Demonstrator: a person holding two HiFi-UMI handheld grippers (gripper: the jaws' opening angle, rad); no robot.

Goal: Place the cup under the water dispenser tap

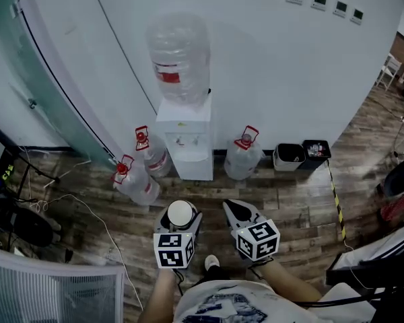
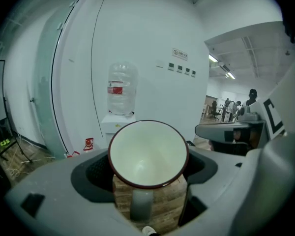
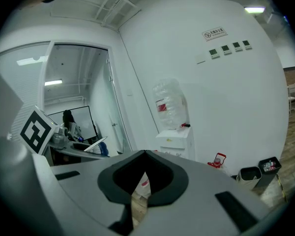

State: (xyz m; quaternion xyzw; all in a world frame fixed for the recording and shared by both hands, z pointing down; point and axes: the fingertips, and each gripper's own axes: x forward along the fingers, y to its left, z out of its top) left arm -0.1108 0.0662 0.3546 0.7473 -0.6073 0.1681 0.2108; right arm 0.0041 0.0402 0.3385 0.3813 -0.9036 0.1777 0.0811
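Closest to the head camera, just ahead of the person's body, the left gripper (image 1: 180,217) has its jaws clamped on either side of a white-lined mug with a dark red rim and a grey handle (image 2: 148,154). The mug's mouth faces up and its handle points back toward the gripper body. It looks empty inside. Beside it, the right gripper (image 3: 144,155) carries nothing, and its jaws are closed tip to tip.

Across a stretch of wood-plank floor (image 1: 289,207) stands the white water dispenser with a clear upturned bottle on top (image 1: 186,147), set against the curved white wall. It is well apart from the mug. Spare clear bottles with red caps (image 1: 140,180) crowd its foot on both sides.

This looks like the carry stage: the mug is gripped but has not yet reached the dispenser. The taps on the dispenser's front (image 1: 183,140) are too small here to tell apart. The next move probably calls for stepping forward between the floor bottles. The mug should stay level as it goes into the recess below one tap, and it should be seated before the jaws let go.
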